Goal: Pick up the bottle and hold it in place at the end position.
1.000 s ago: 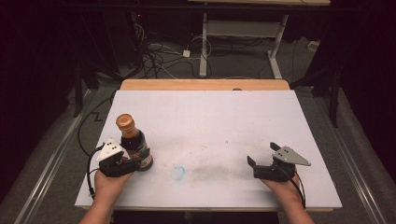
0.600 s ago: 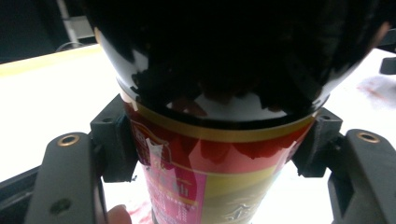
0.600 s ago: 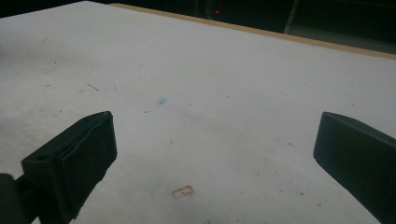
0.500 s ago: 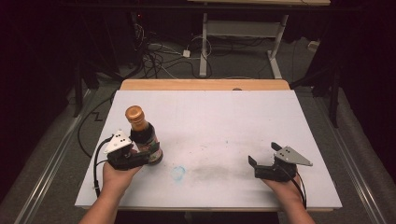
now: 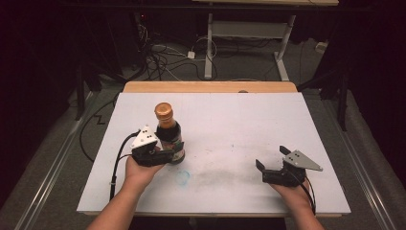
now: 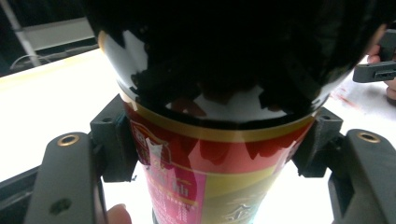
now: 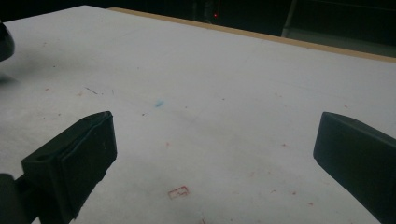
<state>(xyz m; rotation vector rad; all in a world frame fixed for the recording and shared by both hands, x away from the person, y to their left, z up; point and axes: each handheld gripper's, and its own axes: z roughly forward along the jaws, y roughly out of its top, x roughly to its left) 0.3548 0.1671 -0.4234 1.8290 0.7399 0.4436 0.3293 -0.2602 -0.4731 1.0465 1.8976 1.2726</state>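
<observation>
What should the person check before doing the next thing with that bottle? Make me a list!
1. Grip on the bottle: ok. The left hand-held gripper has a jaw pressed on each side of the label.
2. Bottle upright: ok, or nearly; it leans a little in the high view.
3. Cap on: ok, a gold cap sits on the neck. Whether it is screwed tight: cannot tell.
4. Right hand-held gripper free to help: ok. Its jaws stand wide apart with nothing between them.
5. Room on the table: ok. The white top between the two grippers is bare, only stained.
6. Bottle touching the table or lifted: cannot tell.
</observation>
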